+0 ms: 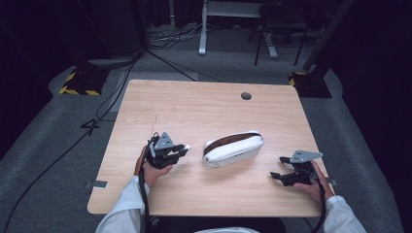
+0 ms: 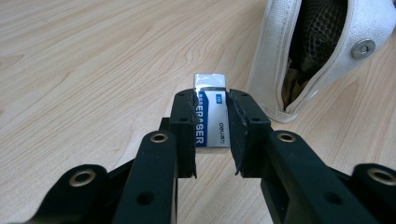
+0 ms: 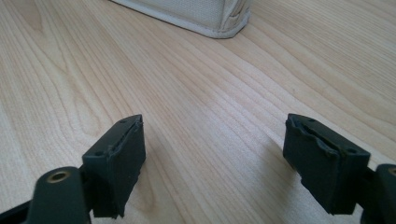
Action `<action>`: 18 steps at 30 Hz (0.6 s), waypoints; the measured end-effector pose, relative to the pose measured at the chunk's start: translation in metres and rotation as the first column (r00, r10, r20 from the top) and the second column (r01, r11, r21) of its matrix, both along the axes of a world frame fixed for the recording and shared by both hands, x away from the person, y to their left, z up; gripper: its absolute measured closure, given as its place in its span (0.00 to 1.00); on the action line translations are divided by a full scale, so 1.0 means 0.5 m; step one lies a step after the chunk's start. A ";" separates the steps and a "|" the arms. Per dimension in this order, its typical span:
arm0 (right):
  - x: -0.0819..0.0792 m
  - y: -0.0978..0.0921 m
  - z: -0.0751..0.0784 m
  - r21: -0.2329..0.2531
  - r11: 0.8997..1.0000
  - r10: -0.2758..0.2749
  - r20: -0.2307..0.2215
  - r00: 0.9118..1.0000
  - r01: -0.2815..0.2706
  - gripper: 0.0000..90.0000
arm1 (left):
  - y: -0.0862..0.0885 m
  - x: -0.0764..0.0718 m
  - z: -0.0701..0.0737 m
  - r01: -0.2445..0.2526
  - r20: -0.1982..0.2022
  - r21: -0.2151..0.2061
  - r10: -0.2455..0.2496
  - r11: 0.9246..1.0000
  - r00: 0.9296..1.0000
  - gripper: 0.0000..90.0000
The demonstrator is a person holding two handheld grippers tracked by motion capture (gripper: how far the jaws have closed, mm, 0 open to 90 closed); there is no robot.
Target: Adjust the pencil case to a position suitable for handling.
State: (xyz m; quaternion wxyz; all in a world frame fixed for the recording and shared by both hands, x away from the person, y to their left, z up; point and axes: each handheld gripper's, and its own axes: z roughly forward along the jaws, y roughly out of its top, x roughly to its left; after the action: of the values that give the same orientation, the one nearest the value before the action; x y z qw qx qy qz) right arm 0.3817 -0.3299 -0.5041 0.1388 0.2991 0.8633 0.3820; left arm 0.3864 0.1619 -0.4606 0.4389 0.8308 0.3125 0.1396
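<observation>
An eraser (image 2: 211, 114) in a blue-and-white sleeve sits pinched between the jaws of the left gripper (image 2: 211, 135), held just above the tabletop (image 2: 93, 60) and near the open mouth of a white canvas pencil case (image 2: 322, 51). The grip takes the eraser by its narrow sides, with its far end standing clear of the jaws; the paper sleeve looks slick, so the block could slide out if the squeeze loosens or the hand tilts on the way in. The case lies on its side and nothing holds it down, so a nudge from the gripper at the rim would likely push it away or fold the soft lip shut across the opening. The opening also appears narrow against the width of the jaws, and the eraser could catch on the edge. Inside the case, a dark mesh lining shows behind the snap button, with something brownish lower down that is too dim to name. The right gripper (image 1: 278, 167) rests well apart on the tabletop beside the case's other end, its jaws spread wide and holding nothing.
</observation>
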 end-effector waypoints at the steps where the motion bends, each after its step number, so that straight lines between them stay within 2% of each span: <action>1: 0.000 0.000 0.000 -0.001 1.000 0.000 0.001 1.000 0.000 0.24 | 0.000 0.000 0.000 0.000 0.000 0.000 0.000 1.000 1.000 0.81; 3: 0.000 0.000 0.000 -0.001 1.000 0.000 0.001 1.000 0.000 0.24 | -0.001 0.001 0.004 0.001 0.013 0.012 -0.001 1.000 1.000 0.81; 11: 0.000 0.000 0.000 0.001 1.000 -0.005 0.000 1.000 0.005 0.23 | -0.001 0.002 0.019 0.004 0.020 -0.008 -0.004 1.000 1.000 0.81; 18: 0.001 0.000 -0.001 0.003 1.000 -0.005 -0.001 1.000 0.005 0.23 | -0.008 0.000 0.034 0.003 0.034 -0.006 -0.003 1.000 0.999 0.81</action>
State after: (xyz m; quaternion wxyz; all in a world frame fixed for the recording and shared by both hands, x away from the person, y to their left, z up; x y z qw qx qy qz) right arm 0.3823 -0.3300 -0.5044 0.1387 0.3016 0.8621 0.3829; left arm 0.3863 0.1578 -0.4437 0.4470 0.8274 0.3041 0.1520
